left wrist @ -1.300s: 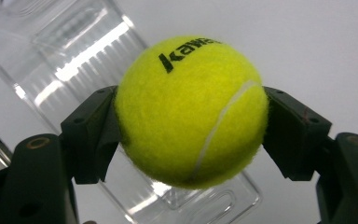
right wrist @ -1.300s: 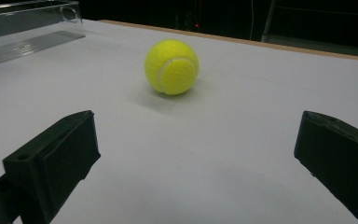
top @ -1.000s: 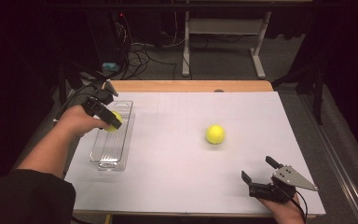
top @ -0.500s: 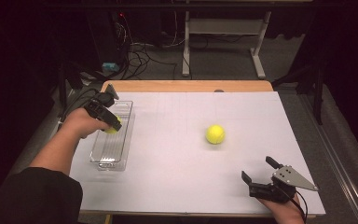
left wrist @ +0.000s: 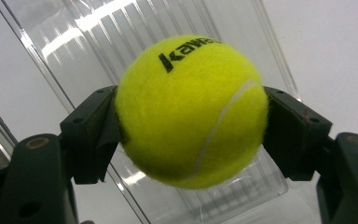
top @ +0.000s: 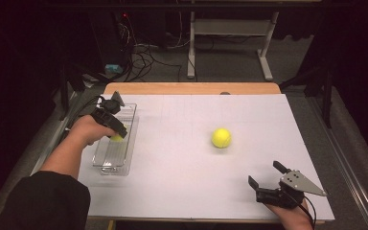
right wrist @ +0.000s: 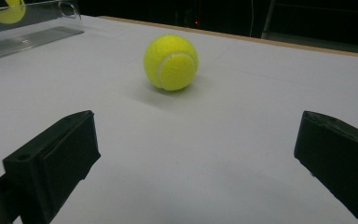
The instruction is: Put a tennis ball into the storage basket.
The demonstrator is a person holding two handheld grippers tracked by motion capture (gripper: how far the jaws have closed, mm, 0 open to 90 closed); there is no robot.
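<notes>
Plainly, black letters reading "Kawas", cut off past the curve, mark the held tennis ball (left wrist: 191, 112); the left gripper (top: 116, 131) pinches it between both jaws over the clear tray (top: 124, 158) at the table's (top: 172, 191) left; the right gripper (top: 267, 179), jaws spread, rests near-right; a second ball (top: 221, 138) lies farther off mid-table

From the high view, your left hand (top: 87, 128) covers most of the held tennis ball (top: 117, 138). In the right gripper view, that ball (right wrist: 2, 10) is cut off at the upper left edge.
</notes>
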